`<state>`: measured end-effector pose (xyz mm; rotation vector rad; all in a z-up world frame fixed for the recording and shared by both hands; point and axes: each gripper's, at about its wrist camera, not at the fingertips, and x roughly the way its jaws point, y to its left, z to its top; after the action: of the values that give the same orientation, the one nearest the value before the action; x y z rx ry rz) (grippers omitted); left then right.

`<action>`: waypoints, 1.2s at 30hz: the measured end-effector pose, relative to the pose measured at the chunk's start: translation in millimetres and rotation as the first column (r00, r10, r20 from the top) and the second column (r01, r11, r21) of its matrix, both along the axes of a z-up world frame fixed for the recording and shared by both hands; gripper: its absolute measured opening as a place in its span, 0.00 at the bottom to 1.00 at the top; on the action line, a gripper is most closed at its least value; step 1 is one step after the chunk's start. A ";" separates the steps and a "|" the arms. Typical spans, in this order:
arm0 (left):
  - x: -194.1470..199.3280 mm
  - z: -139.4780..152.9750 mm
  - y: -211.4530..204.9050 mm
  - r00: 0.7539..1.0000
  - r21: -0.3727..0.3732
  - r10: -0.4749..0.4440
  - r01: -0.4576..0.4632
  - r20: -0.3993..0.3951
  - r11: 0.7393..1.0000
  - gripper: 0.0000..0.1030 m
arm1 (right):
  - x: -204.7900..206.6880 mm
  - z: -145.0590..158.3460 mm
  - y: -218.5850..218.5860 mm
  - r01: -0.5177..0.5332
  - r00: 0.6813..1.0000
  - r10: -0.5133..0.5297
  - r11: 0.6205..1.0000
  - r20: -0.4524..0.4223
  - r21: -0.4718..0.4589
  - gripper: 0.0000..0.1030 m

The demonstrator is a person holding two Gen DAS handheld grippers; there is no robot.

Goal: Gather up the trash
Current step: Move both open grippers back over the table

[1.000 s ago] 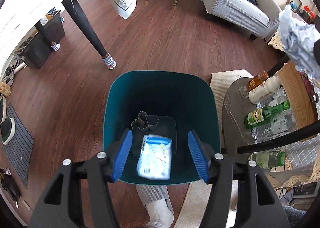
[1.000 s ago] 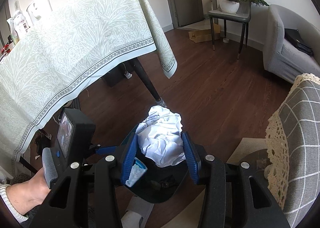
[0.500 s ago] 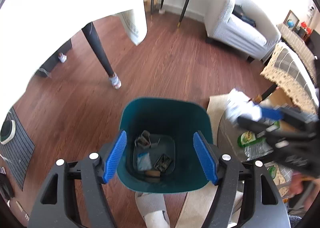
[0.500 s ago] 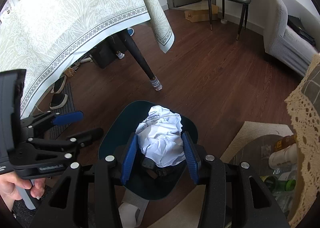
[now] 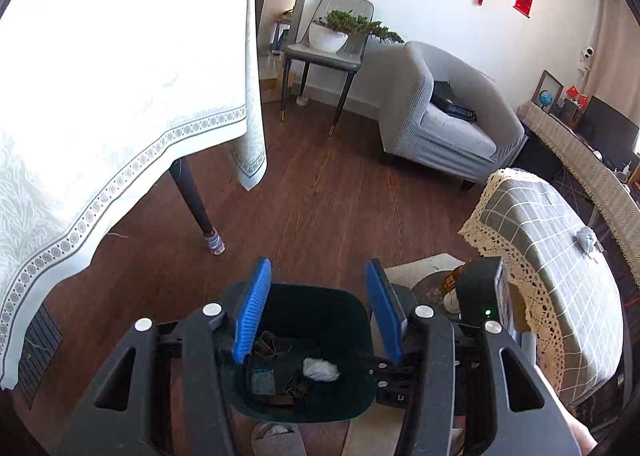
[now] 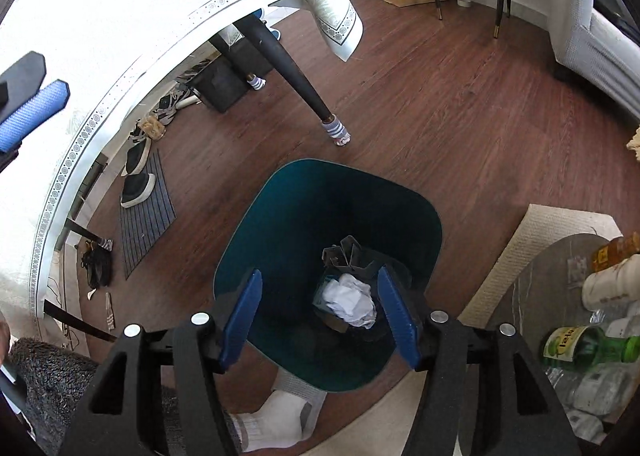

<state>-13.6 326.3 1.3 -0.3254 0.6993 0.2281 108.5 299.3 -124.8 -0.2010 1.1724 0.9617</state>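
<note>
A teal trash bin (image 6: 304,207) stands on the wood floor and also shows in the left wrist view (image 5: 344,408). A crumpled white paper ball (image 6: 350,302) lies at its bottom among a blue packet and dark scraps; it shows in the left wrist view too (image 5: 320,368). My right gripper (image 6: 320,316) is open and empty above the bin. My left gripper (image 5: 316,308) is open and empty, higher up over the bin's far rim. A small crumpled wad (image 5: 585,236) lies on the checked cloth at the right.
A table with a white patterned cloth (image 5: 100,115) and dark legs stands left. A low round table (image 6: 560,296) with several bottles (image 6: 580,346) stands right of the bin. A grey armchair (image 5: 444,123) and a chair with a plant are behind. A socked foot (image 6: 276,420) is beside the bin.
The right gripper opened and dropped the crumpled paper into the bin. The left gripper, open after dropping the blue packet, rose and tilted up toward the room.
</note>
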 end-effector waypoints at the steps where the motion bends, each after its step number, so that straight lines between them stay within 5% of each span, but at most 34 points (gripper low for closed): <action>1: 1.1 5.7 -3.1 1.000 0.007 -0.005 0.005 0.012 1.000 0.50 | -0.2 3.3 -1.5 -0.002 1.000 0.002 1.000 0.005 0.005 0.60; 15: 28.5 88.7 -93.1 0.973 0.050 -0.145 0.138 0.182 0.989 0.54 | 24.9 116.3 -89.3 0.047 0.978 -0.080 0.984 0.192 0.170 0.60; 36: 107.2 86.7 -256.0 0.926 0.105 -0.348 0.335 0.147 0.936 0.61 | 82.8 161.0 -311.2 0.297 0.892 -0.347 0.933 0.290 0.203 0.62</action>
<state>93.6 70.2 88.0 -0.1401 0.5719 -0.1039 191.3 -11.9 36.2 -0.0329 0.7937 0.6870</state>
